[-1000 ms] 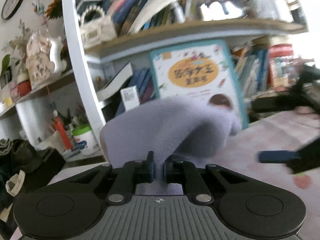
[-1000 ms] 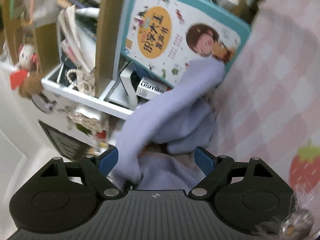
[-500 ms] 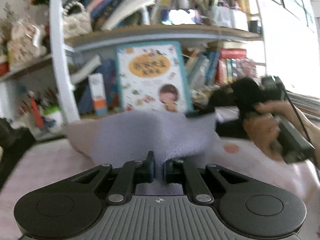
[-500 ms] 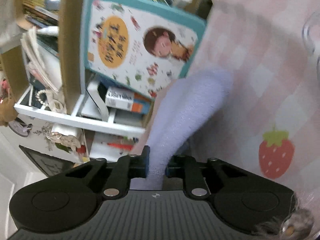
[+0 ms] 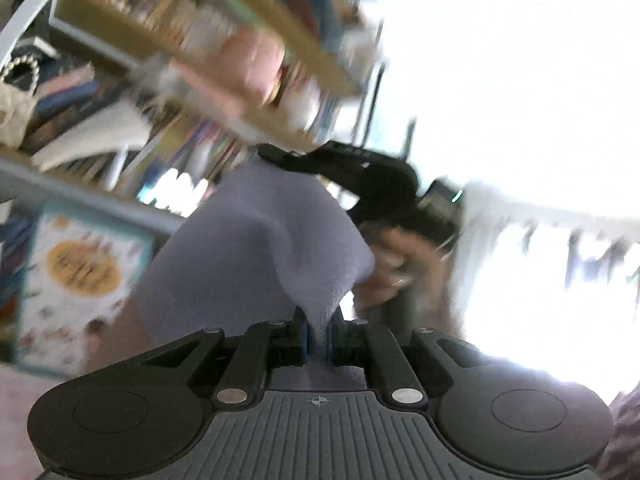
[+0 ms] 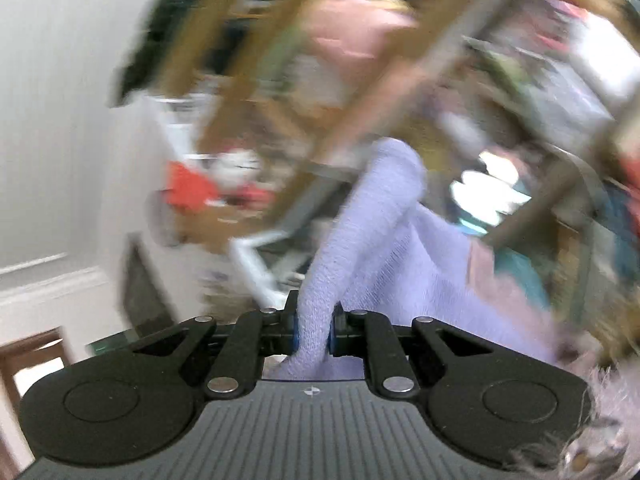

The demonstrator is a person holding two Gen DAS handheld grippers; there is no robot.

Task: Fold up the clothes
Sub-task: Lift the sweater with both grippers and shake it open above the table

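Item: lavender knit garment [image 5: 256, 248], soft and fuzzy, one piece, held off the surface between two sets of tongs. Location: one bunched edge runs forward out of the left gripper [image 5: 318, 334], whose jaws are pressed together on the cloth; a rolled part, perhaps a sleeve or a hem, rises out of the right gripper [image 6: 314, 330], likewise pinching the fabric. In the left view the right gripper shows ahead and to the right of the left tongs, gripped by a hand [image 5: 404, 268], with the cloth stretched between the two. Condition: hanging, bunched and unspread; no fold line visible. Progress, as judged: pick-up done at two points; spreading flat, folding and setting down all remain. Surroundings: a bookshelf [image 5: 208, 52] beyond both tongs, heavily blurred; a picture book [image 5: 76, 280] with a teal border low to the left of the left tongs; a bright window area to their right. The work surface is barely in view.
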